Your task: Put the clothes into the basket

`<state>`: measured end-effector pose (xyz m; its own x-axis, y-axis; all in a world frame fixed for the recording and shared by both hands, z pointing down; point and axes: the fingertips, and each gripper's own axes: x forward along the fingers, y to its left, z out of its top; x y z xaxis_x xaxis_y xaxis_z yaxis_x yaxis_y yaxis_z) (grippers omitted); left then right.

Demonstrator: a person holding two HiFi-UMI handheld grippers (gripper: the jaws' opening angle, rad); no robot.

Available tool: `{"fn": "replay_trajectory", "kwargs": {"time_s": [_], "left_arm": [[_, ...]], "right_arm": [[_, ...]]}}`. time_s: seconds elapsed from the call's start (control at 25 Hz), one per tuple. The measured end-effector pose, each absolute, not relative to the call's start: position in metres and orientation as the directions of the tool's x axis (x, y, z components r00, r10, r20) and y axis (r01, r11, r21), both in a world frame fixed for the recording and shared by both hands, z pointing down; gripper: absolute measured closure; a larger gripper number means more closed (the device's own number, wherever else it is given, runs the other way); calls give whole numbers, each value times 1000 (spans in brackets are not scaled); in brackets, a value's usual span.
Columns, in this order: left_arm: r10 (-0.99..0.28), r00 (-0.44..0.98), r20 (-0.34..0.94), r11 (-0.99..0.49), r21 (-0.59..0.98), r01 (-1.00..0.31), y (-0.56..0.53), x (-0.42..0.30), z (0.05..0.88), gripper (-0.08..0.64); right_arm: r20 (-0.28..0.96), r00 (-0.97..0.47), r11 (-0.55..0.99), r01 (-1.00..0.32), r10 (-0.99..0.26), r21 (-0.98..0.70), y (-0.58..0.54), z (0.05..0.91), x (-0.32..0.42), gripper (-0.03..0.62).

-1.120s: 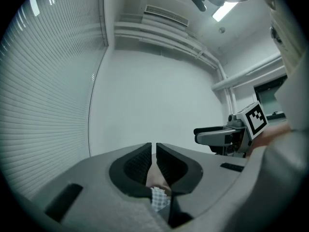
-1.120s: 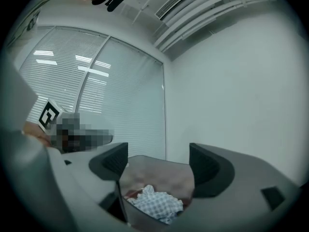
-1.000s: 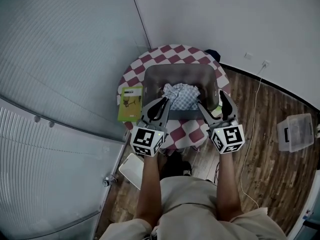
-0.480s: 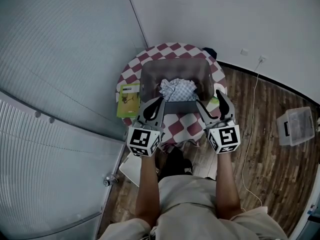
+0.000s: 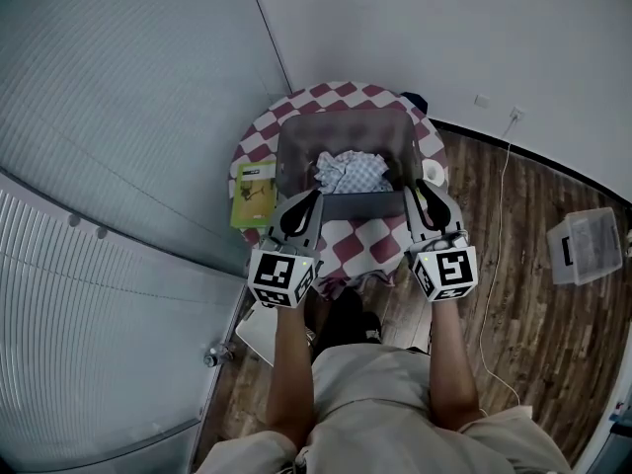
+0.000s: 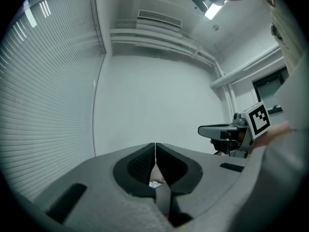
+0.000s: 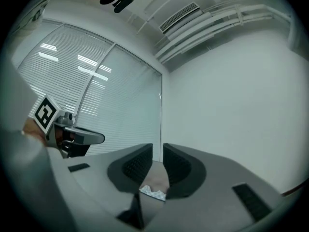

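A crumpled checked cloth [image 5: 351, 173] lies inside the grey basket [image 5: 296, 151], which stands on the round checkered table [image 5: 341, 95]. My left gripper [image 5: 308, 201] hovers at the basket's near left corner, shut with its tips touching [image 6: 155, 149] and nothing between them. At the near right corner is my right gripper [image 5: 423, 194]; its jaws are closing, a narrow gap [image 7: 158, 151] still shows and holds nothing. Both grippers are clear of the cloth. Their own views look up at walls and ceiling.
A green book [image 5: 253, 194] lies on the table's left edge. A small white object [image 5: 432, 171] sits right of the basket. On the wooden floor stand a clear plastic box [image 5: 585, 253] at the right and a white panel [image 5: 259, 334] by my legs.
Both grippers have drawn back from the cloth toward the basket's near corners. The left jaws have come together, and the right jaws have narrowed to a slit.
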<state>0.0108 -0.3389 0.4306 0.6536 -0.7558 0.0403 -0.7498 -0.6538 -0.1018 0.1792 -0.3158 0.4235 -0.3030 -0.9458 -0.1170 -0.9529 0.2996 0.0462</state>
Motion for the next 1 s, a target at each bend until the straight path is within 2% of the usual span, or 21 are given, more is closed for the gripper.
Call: {"fn": "replay_trajectory", "kwargs": {"time_s": [0.12,0.24,0.8,1.0], "left_arm": [[-757,652,39,-653,-101,-751,-337,13,430,545],[-751,659,39,-659,-101,-746,-337,19,431,545],[-738,673,41,-674,-98,-733,-342,31,433,545],[-734,675,75,-678,-147,-721,-342,38,443,545]], "right_arm": [[-100,-302,301,-953,-948,30,-314,427,179,542],[-85,-311,310,-950,-946,27,-314,429,177,556],[-18,-308,307,-951,-951,21,-322,442,178,571],[-3,-291,291,-957,-957,-5,-325,452,182,572]]}}
